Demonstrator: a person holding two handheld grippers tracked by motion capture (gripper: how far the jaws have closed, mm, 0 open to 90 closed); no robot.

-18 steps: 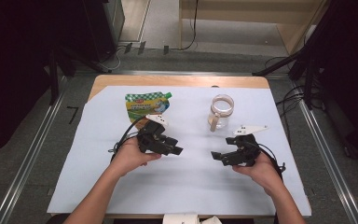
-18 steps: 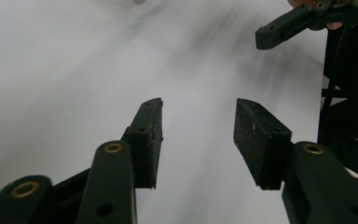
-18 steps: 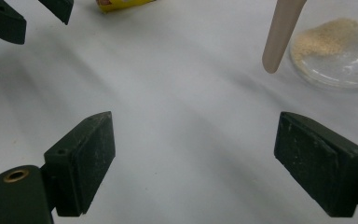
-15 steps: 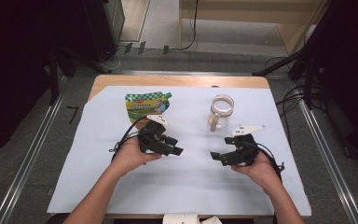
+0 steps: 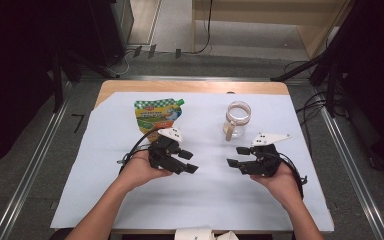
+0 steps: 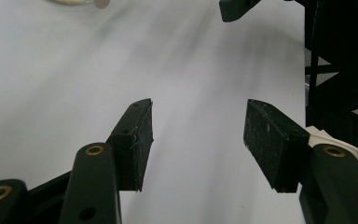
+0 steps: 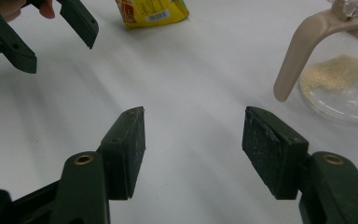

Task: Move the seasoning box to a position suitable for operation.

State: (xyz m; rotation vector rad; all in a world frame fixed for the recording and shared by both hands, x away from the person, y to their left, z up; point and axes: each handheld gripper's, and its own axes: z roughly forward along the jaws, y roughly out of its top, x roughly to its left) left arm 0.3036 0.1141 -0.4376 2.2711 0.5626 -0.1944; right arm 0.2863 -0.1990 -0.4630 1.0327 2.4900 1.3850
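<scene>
Both grippers, left gripper (image 5: 187,162) and right gripper (image 5: 235,156), hover with jaws spread and empty over the white sheet (image 5: 205,200) covering the wooden table (image 5: 190,86), grey floor around. Beyond the left gripper lies the green-yellow pouch (image 5: 156,114); the clear jar (image 5: 238,119) with beige handle stands beyond the right gripper.

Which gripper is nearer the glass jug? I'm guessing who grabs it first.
Right. The right gripper sits just below the glass jug, slightly to its right; the left gripper lies farther off, down and left, closer to the spouted pouch.
</scene>
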